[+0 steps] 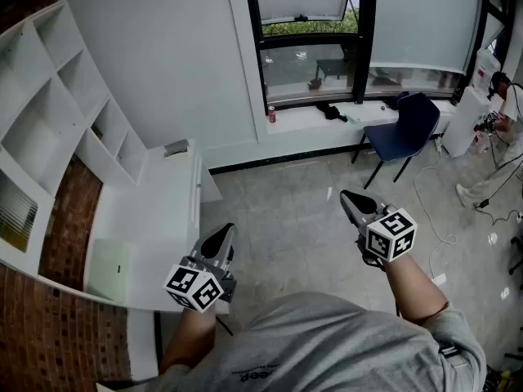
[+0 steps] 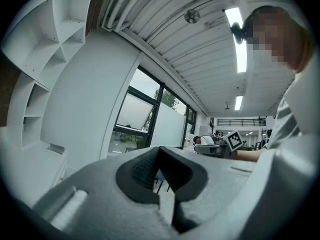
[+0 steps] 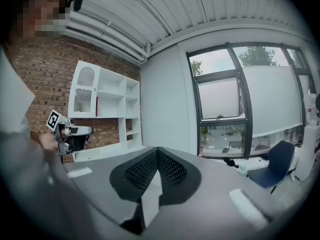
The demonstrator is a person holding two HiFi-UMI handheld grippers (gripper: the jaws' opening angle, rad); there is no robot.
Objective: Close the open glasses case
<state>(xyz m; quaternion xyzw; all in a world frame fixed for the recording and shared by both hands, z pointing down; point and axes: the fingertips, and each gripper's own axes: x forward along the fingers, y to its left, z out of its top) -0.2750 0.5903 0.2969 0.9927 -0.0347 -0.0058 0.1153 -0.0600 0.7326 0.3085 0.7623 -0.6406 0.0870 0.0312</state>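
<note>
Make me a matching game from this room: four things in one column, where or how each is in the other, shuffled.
1 chair
2 can
3 shelf unit
4 right tool

A on the window sill
B jaws shut, empty
C against the brick wall
D blue, on the floor

Pairs: 1-D, 2-A, 3-C, 4-B
</note>
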